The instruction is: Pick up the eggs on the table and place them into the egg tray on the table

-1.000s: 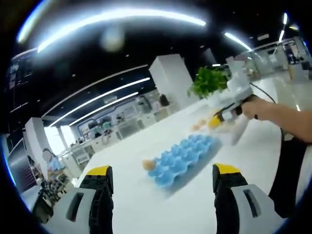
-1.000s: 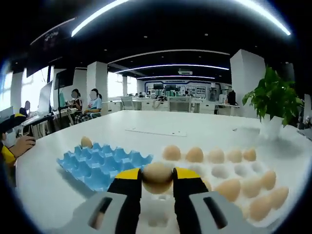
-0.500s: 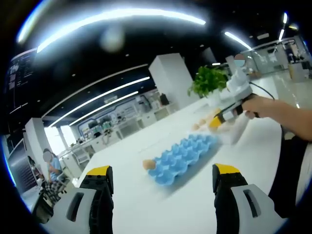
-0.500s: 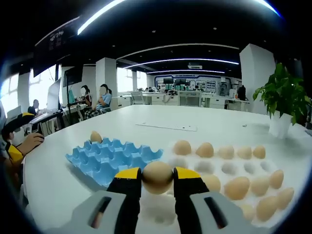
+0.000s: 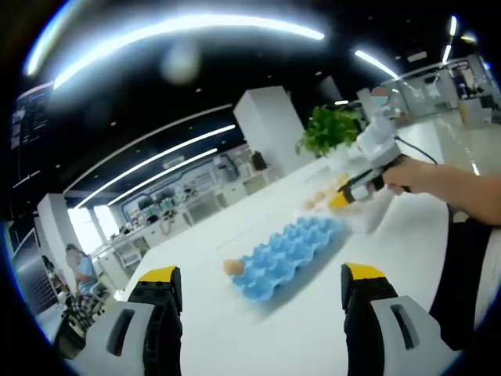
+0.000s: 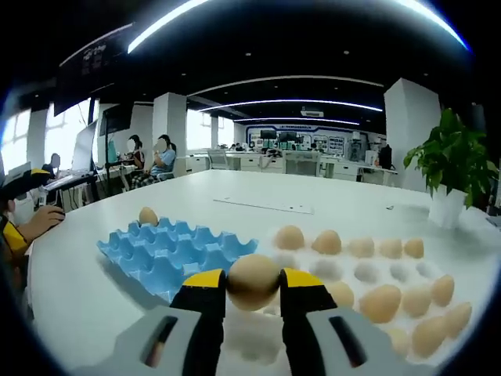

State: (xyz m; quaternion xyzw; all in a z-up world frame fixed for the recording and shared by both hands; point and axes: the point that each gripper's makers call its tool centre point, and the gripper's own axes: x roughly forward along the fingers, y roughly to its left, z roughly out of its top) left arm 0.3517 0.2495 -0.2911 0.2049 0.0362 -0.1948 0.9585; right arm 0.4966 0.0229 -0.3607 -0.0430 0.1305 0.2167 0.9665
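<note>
Our right tool [image 6: 254, 283] clamps an egg [image 6: 253, 281]; the blue egg tray [image 6: 174, 252] lies ahead-left on the bench [image 6: 258, 200], a white tray [image 6: 368, 274] ahead-right.

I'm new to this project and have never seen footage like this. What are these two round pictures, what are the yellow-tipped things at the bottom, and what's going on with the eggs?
No robot here: a person holds a two-jaw gripper in each hand, and a fisheye camera rides on each, looking out along its jaws. That is why both pictures are round.

In the left gripper view, the left gripper has its yellow-tipped jaws wide apart, holding nothing. Farther off you see the person's hand holding the other gripper above the table.

In the right gripper view, the right gripper has its jaws shut on an egg. On the white table lies a blue egg tray with one egg in its far corner. Beside it a white tray holds more eggs. A potted plant stands farther back.
</note>
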